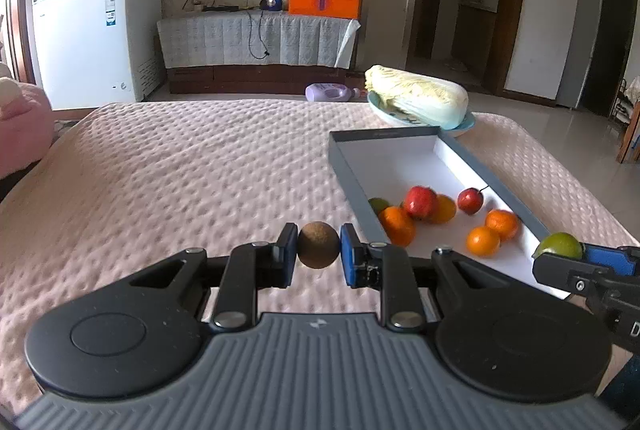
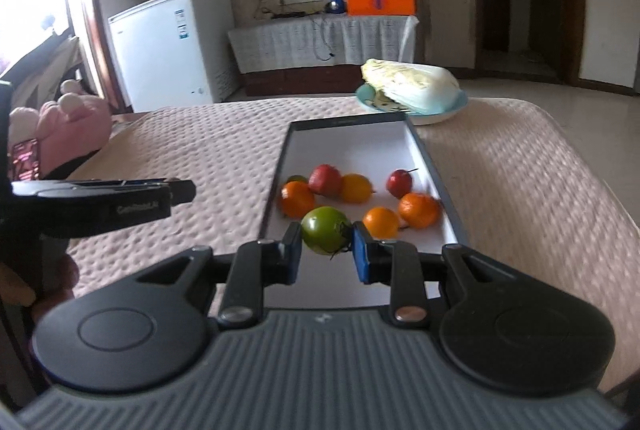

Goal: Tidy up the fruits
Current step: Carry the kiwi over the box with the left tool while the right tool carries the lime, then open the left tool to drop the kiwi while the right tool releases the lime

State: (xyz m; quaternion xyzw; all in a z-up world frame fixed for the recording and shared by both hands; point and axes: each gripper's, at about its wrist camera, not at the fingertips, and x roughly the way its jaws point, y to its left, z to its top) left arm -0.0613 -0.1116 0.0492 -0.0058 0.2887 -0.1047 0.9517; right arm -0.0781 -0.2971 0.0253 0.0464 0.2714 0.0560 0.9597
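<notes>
Brown round fruit [image 1: 318, 244] is being clenched by left gripper [image 1: 319, 248]; right gripper [image 2: 326, 238] is grasping green fruit [image 2: 326, 235] above grey tray [image 2: 424, 150].

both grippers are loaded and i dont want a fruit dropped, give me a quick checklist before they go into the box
1. Left gripper shut on the brown round fruit: ok.
2. Right gripper shut on the green tomato: ok.
3. Free floor in the box behind the oranges and red fruits: ok.
4. Brown round fruit already over the box: not ok, it hangs over the pink cover.
5. Grippers clear of each other: ok, apart in both views.
6. Firmness of either grip: cannot tell.
</notes>
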